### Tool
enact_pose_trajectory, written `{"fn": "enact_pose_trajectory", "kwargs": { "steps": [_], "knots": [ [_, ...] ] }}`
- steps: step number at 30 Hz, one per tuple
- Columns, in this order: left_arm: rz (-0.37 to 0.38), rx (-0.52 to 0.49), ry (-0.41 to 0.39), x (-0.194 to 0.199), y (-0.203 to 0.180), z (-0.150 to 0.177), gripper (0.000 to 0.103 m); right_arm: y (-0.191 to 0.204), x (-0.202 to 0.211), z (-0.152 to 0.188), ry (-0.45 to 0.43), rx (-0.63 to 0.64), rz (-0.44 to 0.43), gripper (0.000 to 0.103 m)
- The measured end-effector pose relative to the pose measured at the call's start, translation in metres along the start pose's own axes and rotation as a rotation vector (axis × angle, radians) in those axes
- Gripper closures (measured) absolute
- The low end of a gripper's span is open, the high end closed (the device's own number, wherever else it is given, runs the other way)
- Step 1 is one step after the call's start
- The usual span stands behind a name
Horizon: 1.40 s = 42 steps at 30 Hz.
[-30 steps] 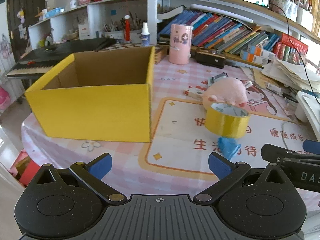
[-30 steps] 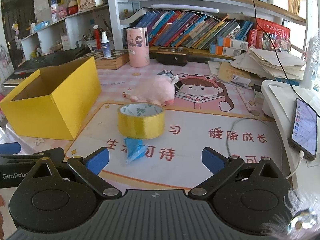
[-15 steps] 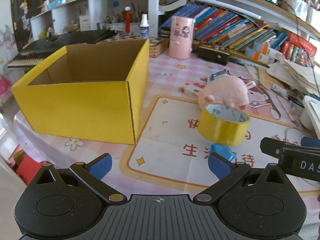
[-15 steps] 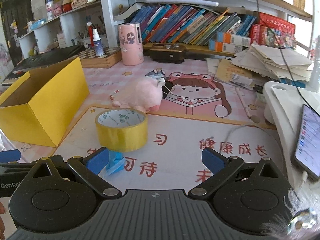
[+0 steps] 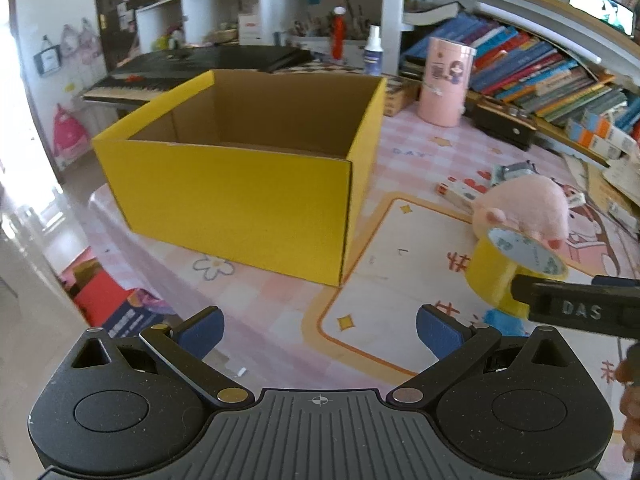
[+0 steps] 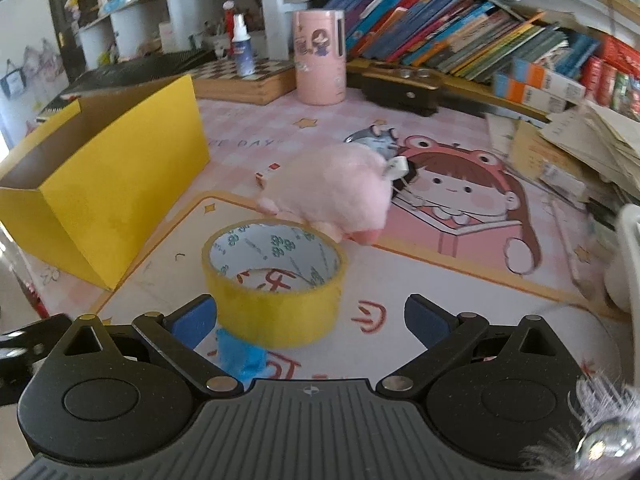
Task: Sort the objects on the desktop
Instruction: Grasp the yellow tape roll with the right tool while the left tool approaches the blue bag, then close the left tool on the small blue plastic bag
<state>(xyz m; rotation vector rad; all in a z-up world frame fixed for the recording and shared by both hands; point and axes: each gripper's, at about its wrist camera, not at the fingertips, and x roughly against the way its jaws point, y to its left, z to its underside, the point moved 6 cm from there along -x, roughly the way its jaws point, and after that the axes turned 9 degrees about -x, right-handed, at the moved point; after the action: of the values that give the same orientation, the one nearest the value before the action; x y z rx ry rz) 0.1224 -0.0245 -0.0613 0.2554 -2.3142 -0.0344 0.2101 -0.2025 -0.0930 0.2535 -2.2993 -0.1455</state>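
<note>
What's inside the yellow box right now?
The left wrist view shows only bare brown inner walls of the box; no object shows. Its front wall hides most of the floor, so something low lying there can't be ruled out.

Bright daylight, left-edge glare, fisheye-warped edges, slight motion blur

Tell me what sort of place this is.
Most likely a child's study corner at home. A shelf of slanting books runs behind the table, a cartoon desk mat covers it, and a piano keyboard sits beyond the yellow box.
</note>
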Motion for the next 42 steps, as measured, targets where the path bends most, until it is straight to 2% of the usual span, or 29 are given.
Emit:
{"fn": "enact_pose_trajectory", "kwargs": {
  "steps": [7,9,11,16,21,26,32,36,42],
  "knots": [
    [-0.057,0.032,0.01,0.003,0.003,0.003,0.0,0.011,-0.026,-0.004,0.065,0.043,-0.073,0.005],
    [-0.065,0.043,0.016,0.003,0.004,0.004,0.0,0.013,-0.03,-0.003,0.082,0.057,-0.096,0.015],
    [-0.07,0.043,0.019,0.003,0.003,0.003,0.0,0.015,-0.033,-0.002,0.095,0.067,-0.113,0.018],
    [-0.071,0.027,0.018,0.003,-0.004,0.001,0.0,0.015,-0.028,-0.004,0.084,0.085,-0.151,0.02],
    [-0.037,0.01,0.018,-0.001,-0.016,-0.005,0.0,0.004,0.003,-0.017,-0.006,0.044,-0.2,0.02],
    [0.045,-0.041,0.008,-0.009,-0.045,-0.012,0.0,-0.019,0.027,-0.028,-0.103,0.002,-0.159,0.019],
    [0.152,-0.106,0.015,-0.02,-0.086,-0.019,0.0,-0.067,0.048,-0.031,-0.163,-0.1,-0.052,0.019],
    [0.202,-0.129,0.034,-0.026,-0.109,-0.018,0.002,-0.097,0.057,-0.026,-0.18,-0.137,0.008,0.019],
    [0.245,-0.152,0.055,-0.035,-0.135,-0.02,0.011,-0.121,0.063,-0.016,-0.169,-0.152,0.045,0.019]
  ]
}}
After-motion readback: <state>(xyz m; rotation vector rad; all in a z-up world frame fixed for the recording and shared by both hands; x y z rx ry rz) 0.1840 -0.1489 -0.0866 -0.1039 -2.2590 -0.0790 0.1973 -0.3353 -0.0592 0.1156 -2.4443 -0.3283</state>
